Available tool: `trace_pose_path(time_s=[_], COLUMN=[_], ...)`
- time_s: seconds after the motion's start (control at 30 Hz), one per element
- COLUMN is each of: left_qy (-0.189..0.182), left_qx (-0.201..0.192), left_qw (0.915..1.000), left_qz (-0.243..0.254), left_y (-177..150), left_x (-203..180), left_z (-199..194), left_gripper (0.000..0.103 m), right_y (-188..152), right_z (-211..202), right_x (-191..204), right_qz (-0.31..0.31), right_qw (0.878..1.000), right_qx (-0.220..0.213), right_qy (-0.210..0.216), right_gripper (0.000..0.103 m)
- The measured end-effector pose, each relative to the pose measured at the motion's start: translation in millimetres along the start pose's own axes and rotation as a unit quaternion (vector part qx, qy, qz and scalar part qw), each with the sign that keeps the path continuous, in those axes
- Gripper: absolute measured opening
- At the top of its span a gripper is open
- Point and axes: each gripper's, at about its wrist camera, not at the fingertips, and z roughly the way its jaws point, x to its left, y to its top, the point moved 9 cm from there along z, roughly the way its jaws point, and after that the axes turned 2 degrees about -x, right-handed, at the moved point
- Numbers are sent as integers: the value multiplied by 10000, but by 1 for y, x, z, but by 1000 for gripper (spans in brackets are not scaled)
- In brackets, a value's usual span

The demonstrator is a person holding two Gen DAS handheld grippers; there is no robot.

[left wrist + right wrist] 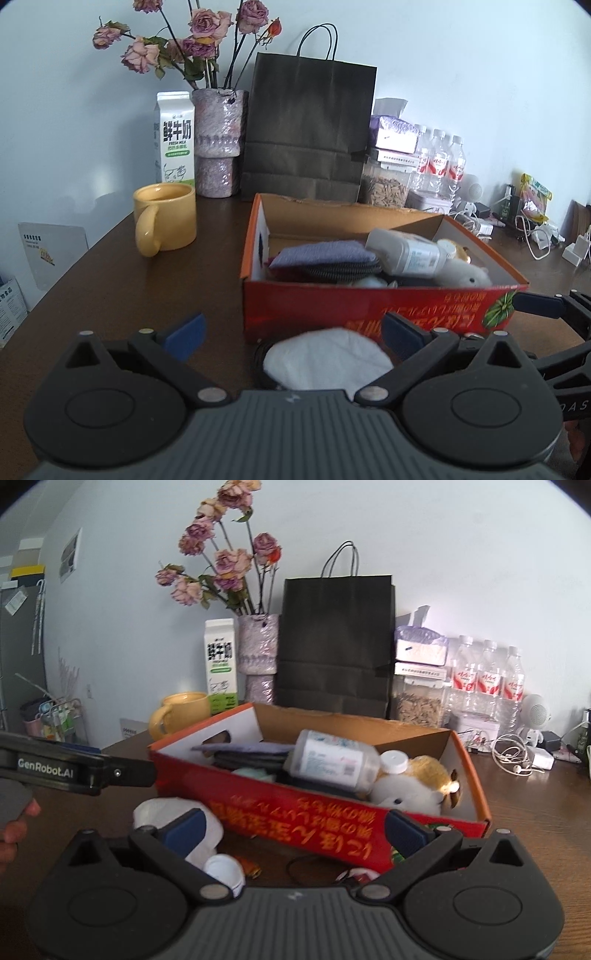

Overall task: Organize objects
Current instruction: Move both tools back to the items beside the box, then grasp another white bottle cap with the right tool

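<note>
Left wrist view: left gripper (291, 334) is spread wide and empty, with the white cloth (325, 356) lying between its fingers, just short of the red box (369, 314), probably next in. Right gripper (293, 830) gapes too, holding nothing.

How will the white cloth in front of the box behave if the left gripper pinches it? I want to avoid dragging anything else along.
The white cloth looks soft and crumpled, so it will probably fold and droop rather than hold shape. It seems light. A thin black cord lies along its edge and might get snagged; the left gripper should probably pinch mid-cloth.
</note>
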Motion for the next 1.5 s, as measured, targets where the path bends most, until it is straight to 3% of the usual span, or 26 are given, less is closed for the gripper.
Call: trace_pose_path(time_s=[0.2, 0.27, 0.37, 0.83, 1.2, 1.5], left_qy=[90, 106, 119, 142, 131, -46], left_qx=[60, 75, 87, 124, 239, 431], left_qw=[9999, 9999, 9998, 9994, 9993, 9990], left_qz=[-76, -110, -150, -291, -254, -88], left_y=[-13, -16, -19, -25, -31, -36], left_x=[17, 21, 26, 36, 31, 0], left_z=[-16, -19, -24, -27, -23, -12], left_gripper=[103, 103, 103, 103, 103, 103], right_y=[-12, -16, -20, -32, -23, -14], right_z=[2, 5, 13, 40, 28, 11], right_x=[27, 35, 41, 41, 40, 20], right_qz=[-142, -202, -226, 156, 188, 275], right_qw=[9990, 9981, 9966, 9915, 9941, 9973], right_qx=[228, 330, 502, 921, 542, 139], right_qy=[363, 486, 609, 905, 921, 669], right_gripper=[87, 71, 58, 28, 28, 28])
